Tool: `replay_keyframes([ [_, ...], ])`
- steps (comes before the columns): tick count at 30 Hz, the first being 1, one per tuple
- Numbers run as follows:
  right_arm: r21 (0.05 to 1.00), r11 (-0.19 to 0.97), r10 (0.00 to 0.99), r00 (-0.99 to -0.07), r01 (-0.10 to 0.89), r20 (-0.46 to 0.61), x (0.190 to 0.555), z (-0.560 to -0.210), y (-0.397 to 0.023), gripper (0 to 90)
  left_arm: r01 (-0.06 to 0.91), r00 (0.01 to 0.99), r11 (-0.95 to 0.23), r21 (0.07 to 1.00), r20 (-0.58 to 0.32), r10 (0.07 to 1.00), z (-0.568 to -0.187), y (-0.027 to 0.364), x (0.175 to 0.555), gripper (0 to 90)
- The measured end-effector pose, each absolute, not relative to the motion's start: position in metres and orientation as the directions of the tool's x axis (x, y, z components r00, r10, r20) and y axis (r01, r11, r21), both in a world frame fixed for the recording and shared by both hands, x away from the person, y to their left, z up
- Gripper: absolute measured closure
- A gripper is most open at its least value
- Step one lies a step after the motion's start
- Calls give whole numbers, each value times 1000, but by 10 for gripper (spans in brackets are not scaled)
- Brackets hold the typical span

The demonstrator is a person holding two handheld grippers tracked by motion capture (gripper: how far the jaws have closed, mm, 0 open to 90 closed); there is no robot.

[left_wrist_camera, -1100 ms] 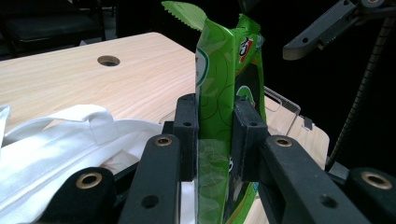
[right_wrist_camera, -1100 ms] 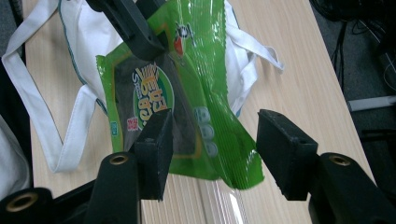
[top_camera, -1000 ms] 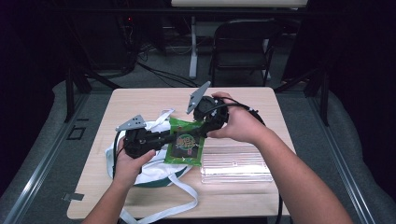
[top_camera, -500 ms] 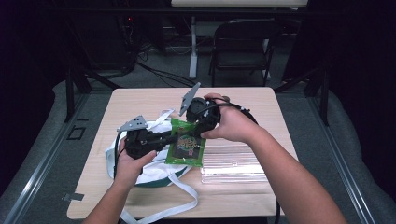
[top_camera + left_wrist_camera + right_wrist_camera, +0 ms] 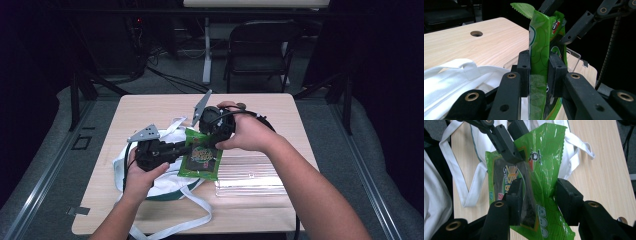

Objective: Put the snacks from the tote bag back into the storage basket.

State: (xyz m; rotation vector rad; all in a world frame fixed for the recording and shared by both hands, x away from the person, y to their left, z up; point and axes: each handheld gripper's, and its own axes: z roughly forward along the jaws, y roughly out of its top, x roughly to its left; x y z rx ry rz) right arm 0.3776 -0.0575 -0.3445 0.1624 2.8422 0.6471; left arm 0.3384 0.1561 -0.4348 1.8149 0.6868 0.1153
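The left claw (image 5: 539, 72) is clamped on the green snack packet (image 5: 200, 155), holding it edge-on above the bench (image 5: 150, 107); the right claw (image 5: 541, 197) straddles the packet's far end, and its jaws have just been closing, with the film between them but the pads not yet pressing on both sides. The packet hangs over a white cloth bag (image 5: 150, 182) with long straps, and a clear plastic tray (image 5: 250, 175) lies just beside it on the person's right. The step in hand looks like taking a 2nd grip, to pass the packet across or pull it open. To do it well, the right claw should bite the flat sealed margin rather than the puffed middle, square to the film, while the left holds steady so the packet does not twist. The left gripper view shows the serrated top seal (image 5: 522, 8) and how thin the pinched film is, which the high view cannot. The right gripper view shows the printed face (image 5: 511, 175) and the crease running between its jaws. The high view gives the layout of both hands, bag and tray.
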Motion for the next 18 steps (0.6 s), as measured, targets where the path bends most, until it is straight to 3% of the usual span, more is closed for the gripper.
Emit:
replay_keyframes([
  [5,425,904,147,-971,55,-189,379,-344,-58,675,388,830,-201,899,-247,500,-435,155,338,749],
  [18,388,922,94,-979,18,-179,379,-340,-57,805,375,835,-208,903,-232,500,-434,155,337,749],
])
